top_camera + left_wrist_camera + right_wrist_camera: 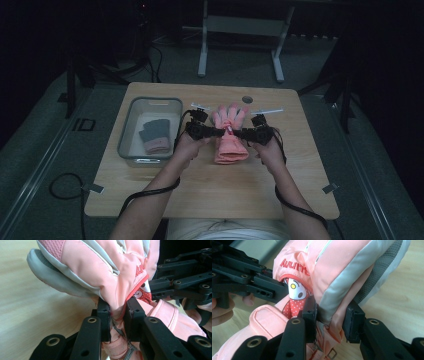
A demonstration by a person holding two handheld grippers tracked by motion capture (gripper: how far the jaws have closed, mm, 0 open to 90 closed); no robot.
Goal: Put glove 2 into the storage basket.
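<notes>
Pink glove (pixel 230 137) at table (pixel 150 190) centre, cuff toward the person, fingers pointing away and raised off the wood. Pinched at mid-body from both sides. Pink shell with grey palm panels, red trim, a cartoon patch (pixel 142 291) with red polka dots near the wrist strap.

Left gripper (pixel 212 131) clamped on the glove's left edge: in the left gripper view, both black jaws squeeze a bunched fold of pink fabric (pixel 117 311), pads tight against it. Right gripper (pixel 242 133) clamped on the opposite edge: in the right gripper view, jaws stand wider, a thicker fold of pink and grey fabric (pixel 332 317) between them, both pads in contact. Each gripper visible in the other's view, just across the glove.

Hands wrapped round both gripper bodies, forearms entering from the near edge, black cables trailing back along them.

Clear plastic bin (pixel 131 120) to the left on the table, near the left hand but apart. Inside it a grey glove with pink cuff (pixel 155 136), lying flat.

Round grommet hole (pixel 246 99) at the far edge of the table.
</notes>
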